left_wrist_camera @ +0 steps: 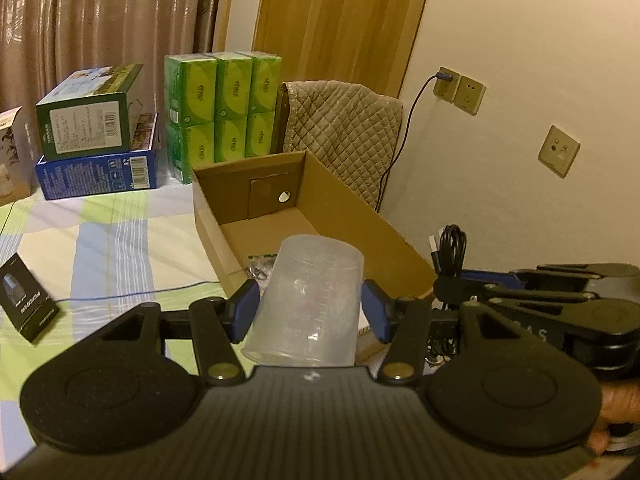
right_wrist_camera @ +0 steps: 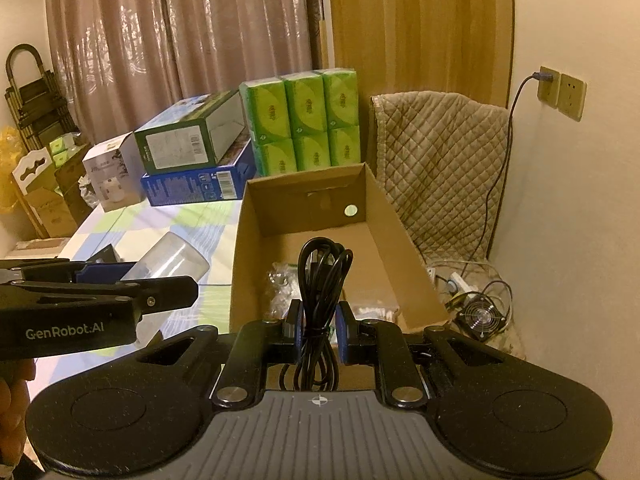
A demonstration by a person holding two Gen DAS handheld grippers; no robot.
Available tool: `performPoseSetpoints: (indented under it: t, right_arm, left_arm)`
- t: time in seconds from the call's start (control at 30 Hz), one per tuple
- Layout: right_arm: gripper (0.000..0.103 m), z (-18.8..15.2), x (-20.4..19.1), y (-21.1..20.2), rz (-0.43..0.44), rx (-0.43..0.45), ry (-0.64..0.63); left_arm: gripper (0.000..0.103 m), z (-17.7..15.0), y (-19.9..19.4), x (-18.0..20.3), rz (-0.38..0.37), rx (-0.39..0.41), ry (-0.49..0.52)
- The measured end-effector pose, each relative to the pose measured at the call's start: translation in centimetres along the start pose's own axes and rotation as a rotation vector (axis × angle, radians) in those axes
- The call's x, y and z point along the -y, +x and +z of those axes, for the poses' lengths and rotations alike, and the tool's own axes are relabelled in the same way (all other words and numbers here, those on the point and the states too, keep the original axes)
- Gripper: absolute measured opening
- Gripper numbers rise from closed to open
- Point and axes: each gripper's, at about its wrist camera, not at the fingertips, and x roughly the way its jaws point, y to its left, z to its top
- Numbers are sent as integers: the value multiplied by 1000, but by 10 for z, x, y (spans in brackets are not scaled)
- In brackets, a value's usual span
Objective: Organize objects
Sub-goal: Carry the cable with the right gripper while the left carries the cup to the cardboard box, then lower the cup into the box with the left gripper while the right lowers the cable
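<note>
A clear plastic measuring cup (left_wrist_camera: 306, 300) lies tipped between the blue pads of my left gripper (left_wrist_camera: 310, 306), which is shut on it just in front of an open cardboard box (left_wrist_camera: 360, 216). My right gripper (right_wrist_camera: 319, 330) is shut on a coiled black cable (right_wrist_camera: 320, 280), held above the near end of the same box (right_wrist_camera: 384, 216). In the right wrist view the left gripper (right_wrist_camera: 120, 276) and its cup (right_wrist_camera: 172, 260) show at the left. The right gripper with the cable (left_wrist_camera: 450, 250) shows at the right of the left wrist view. Small clear bags (right_wrist_camera: 280, 284) lie on the box floor.
Green tissue packs (left_wrist_camera: 222, 110), a green box on a blue box (left_wrist_camera: 92, 140) and a small black box (left_wrist_camera: 26, 300) sit on the checked sheet. A quilted cover (right_wrist_camera: 440, 168), wall sockets with a plugged lead (right_wrist_camera: 548, 82), and a small fan (right_wrist_camera: 482, 316) are at the right.
</note>
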Motion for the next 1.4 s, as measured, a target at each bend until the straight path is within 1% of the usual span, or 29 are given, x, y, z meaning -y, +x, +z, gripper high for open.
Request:
performPoseSetpoints:
  t: [0.2,0.5,0.8,1.0,1.07,1.1,1.13,1.17,1.4]
  right_arm:
    - [13,13,11,10,-5,-2,-7]
    - [13,26,28,43,-13,-34,-14]
    - [13,30,43,72,-16,-61,-9]
    - [13,33,51,80,-29,-67,2]
    - [13,33,54,82,-31,-69,6]
    - [13,32,55,83,-32,-71,7]
    - [13,32,55,84,-33,-72,8]
    - [13,32,55,85,-33,-74,8]
    - [13,31,56,86,-33,-72,11]
  left_arm:
    - [51,12,21,1,1,-19,9]
    - [51,20,61,-3,8,-57,24]
    - [51,29,96,-7,7,-82,29]
    - [52,35,111,-5,0,-91,31]
    - [52,36,118,-4,-14,-89,31]
    - [54,37,121,-5,-18,-88,23]
    - [67,37,123,-5,-21,-91,15]
    - [73,38,125,-6,-17,-90,10]
    - [73,34,122,-17,2,-84,3]
